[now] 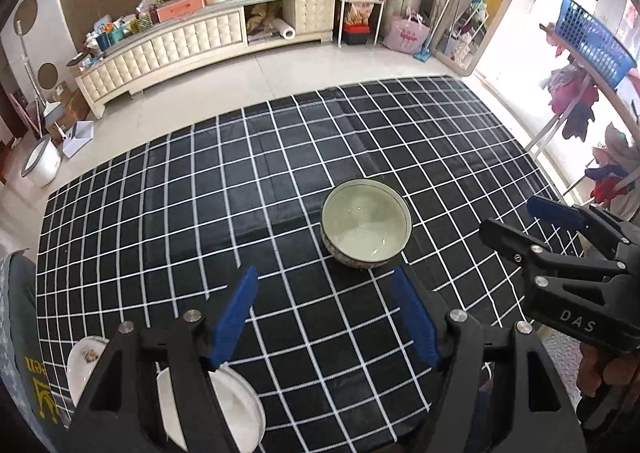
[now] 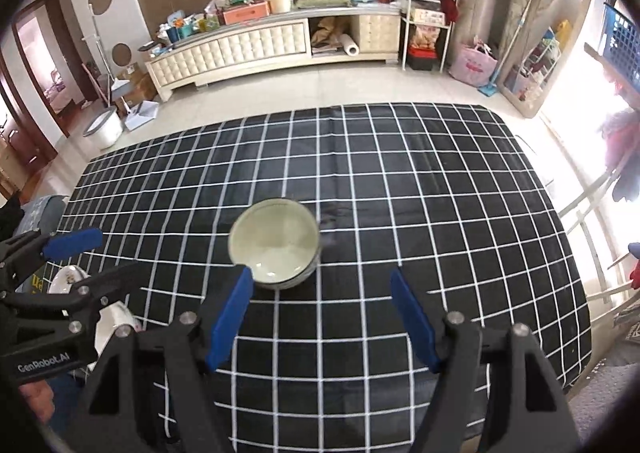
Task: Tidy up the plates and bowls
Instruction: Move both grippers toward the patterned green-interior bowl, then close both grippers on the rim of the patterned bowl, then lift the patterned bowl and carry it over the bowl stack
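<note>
On the black cloth with white grid lines a single pale green bowl is set upright, its outer wall patterned in dark speckles and its inside bare. From the left wrist view the left gripper is seen above the cloth with its blue-padded fingers spread wide and nothing held between them; the bowl is placed just beyond the tip of its right-hand finger, apart from both pads. At the near left edge of the cloth two white plates are partly hidden under this gripper's frame: a plain white plate and, further left, a plate with a small floral print; whether they touch each other cannot be told. The right gripper is likewise held open above the cloth, with nothing gripped. In the right wrist view the bowl is seen just ahead of the tip of its left-hand finger, whose pad overlaps the bowl's near rim in the picture; contact cannot be told. Each gripper is also visible at the side of the other's view.
</note>
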